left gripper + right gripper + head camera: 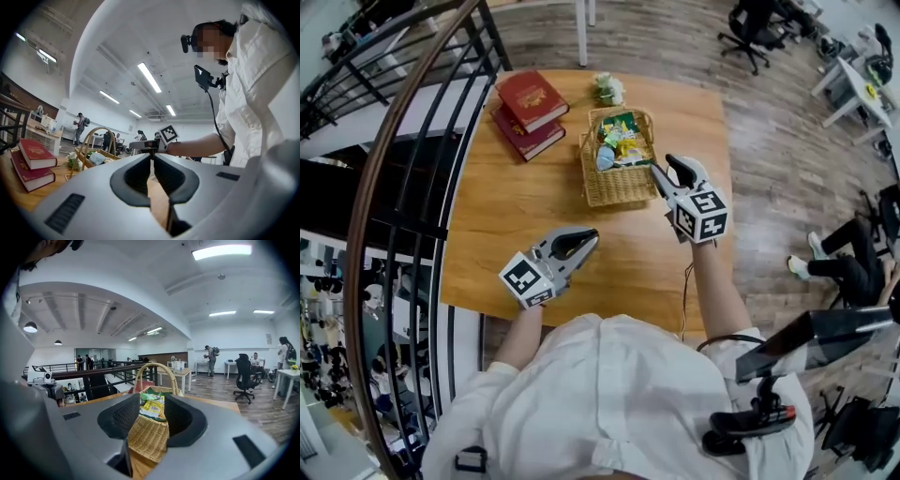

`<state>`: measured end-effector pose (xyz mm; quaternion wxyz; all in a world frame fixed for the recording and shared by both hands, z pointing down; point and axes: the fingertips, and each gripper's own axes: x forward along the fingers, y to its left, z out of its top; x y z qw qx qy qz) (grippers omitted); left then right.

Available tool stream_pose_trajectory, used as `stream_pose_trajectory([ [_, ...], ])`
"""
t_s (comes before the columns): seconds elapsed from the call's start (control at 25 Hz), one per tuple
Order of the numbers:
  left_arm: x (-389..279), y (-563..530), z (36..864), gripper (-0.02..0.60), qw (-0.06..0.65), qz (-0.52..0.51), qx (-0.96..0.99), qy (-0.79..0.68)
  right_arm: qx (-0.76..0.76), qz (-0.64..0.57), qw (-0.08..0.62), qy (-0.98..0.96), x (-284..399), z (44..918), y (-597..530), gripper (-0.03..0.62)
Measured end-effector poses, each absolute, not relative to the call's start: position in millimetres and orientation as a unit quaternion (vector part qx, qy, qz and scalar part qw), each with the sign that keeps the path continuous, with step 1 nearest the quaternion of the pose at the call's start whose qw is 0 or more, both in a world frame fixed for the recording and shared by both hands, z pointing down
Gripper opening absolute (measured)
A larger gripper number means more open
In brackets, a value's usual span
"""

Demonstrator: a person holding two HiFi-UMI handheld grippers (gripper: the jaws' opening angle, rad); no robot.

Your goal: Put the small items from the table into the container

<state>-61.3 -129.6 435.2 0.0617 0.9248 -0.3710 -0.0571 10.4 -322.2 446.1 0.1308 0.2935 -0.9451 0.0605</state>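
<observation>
- Wicker basket (617, 187): woven cane, oval, with an arched handle. It stands mid-counter, within reach of both hands, and already holds glossy green and yellow snack packets (622, 131).
- Right gripper (666, 167): jaws about half parted and empty, tips just beside the basket's right rim (the basket shows between them only as background). The placement suits a drop into the basket.
- Left gripper (591, 236): jaws brought together, tips meeting, nothing between them. It is held level above bare wood and is probably idle.
- Counter (506, 216): smooth, warm-toned wood.
- Small posy (607, 89): pale and crinkled, just beyond the basket and outside it; likely the remaining item.
- Two red hardback books (530, 108): stacked askew, left of the basket.
</observation>
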Motion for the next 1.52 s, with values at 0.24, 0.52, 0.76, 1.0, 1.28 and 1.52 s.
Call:
stream_pose_trajectory([
  [0.24,-52.2,-127.6,432.2,0.008,0.058,-0.056,0.929,-0.361,0.305,0.059,0.123,-0.943,38.1,443.7,-297.4,0.148],
  [0.52,-43.4,-125.9,430.6,0.008,0.056,-0.054,0.932,-0.354,0.308,0.063,0.122,-0.941,65.4,450.8,-267.2,0.147],
  [0.76,-36.6,-125.1,432.6,0.008,0.058,-0.051,0.935,-0.345,0.305,0.066,0.117,-0.943,80.7,452.4,-241.6,0.147],
  [1.0,-31.4,-125.7,432.2,0.008,0.057,-0.05,0.938,-0.339,0.306,0.076,0.105,-0.943,90.1,450.0,-221.2,0.147],
  [1.28,-26.2,-125.8,434.2,0.008,0.057,-0.046,0.941,-0.331,0.277,0.069,0.053,-0.957,95.9,440.3,-187.5,0.147],
  [1.52,-22.5,-120.9,430.9,0.008,0.056,-0.045,0.942,-0.327,0.255,0.063,0.032,-0.964,99.5,432.5,-161.4,0.147],
])
